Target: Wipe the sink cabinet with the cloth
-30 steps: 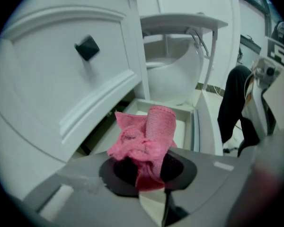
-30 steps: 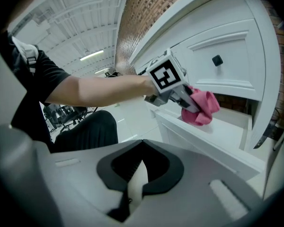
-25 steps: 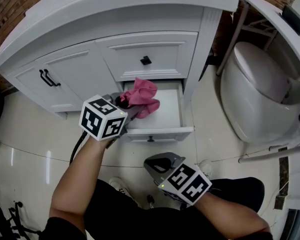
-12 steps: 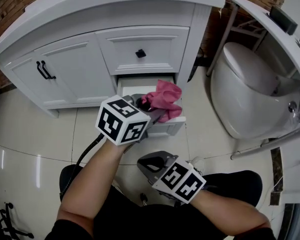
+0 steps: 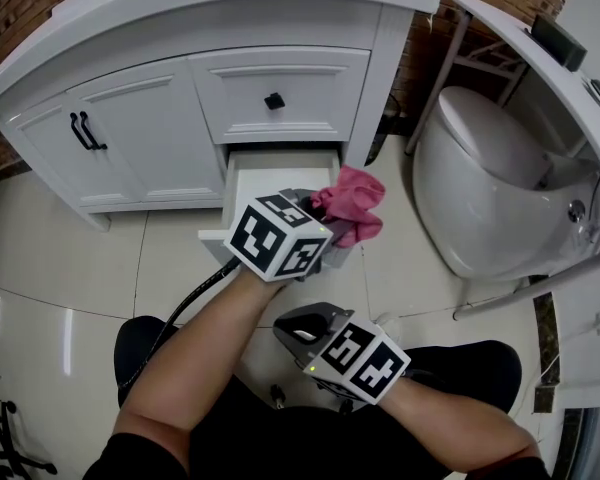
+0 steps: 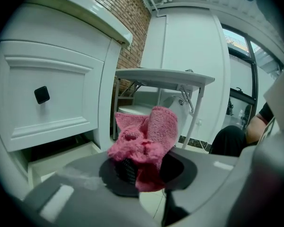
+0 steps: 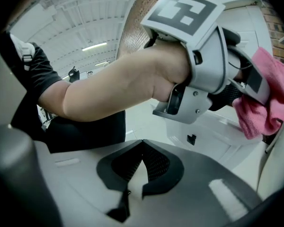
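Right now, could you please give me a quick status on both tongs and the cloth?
Left tongs shut on pink cloth, beside cabinet. Right tongs shut, empty. Bottom drawer open.

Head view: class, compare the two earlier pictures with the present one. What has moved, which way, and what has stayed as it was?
The left gripper, still shut on the pink cloth, has carried it rightward from over the open bottom drawer to just past the drawer's right front corner. Nothing was taken up or let go. The drawer stays open, and the right gripper stays low by the person's lap.
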Available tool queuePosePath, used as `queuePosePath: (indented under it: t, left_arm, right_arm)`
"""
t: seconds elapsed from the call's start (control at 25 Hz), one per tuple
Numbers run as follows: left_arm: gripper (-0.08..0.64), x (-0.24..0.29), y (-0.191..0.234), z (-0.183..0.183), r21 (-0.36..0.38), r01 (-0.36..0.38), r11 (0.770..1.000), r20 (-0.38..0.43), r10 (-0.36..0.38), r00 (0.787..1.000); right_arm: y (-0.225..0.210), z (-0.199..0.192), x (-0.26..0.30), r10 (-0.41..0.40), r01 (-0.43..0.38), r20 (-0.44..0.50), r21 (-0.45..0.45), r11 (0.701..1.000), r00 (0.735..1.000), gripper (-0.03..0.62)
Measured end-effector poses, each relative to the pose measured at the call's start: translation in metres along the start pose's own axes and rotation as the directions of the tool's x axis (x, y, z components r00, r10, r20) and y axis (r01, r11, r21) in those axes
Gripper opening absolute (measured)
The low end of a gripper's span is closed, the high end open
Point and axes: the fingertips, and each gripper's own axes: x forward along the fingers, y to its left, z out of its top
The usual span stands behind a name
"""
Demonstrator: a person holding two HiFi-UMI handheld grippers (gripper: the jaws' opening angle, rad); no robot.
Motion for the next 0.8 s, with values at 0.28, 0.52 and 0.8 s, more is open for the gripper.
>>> queuePosePath:
  t: [0.28, 0.52, 0.8]
  left_arm:
    - [0.091, -0.034, 0.015, -0.014, -0.016, -0.062, 0.998, 0.007, 0.062, 0.998]
    - [0.091, -0.075, 0.038, -0.028, -0.045, -0.147, 0.988, 0.014, 0.147, 0.989]
    - [0.089, -0.128, 0.066, -0.053, -0.069, -0.230, 0.971, 0.011, 0.231, 0.973]
  right_arm:
    - [0.007, 0.000, -0.002, 0.013, -0.013, 0.005, -0.012, 1.000, 1.000, 0.006]
    - [0.015, -0.001, 0.007, 0.022, -0.023, -0.019, -0.032, 0.999, 1.000, 0.006]
    - [0.026, 0.007, 0.017, 0.034, -0.035, -0.023, -0.041, 0.999, 0.999, 0.006]
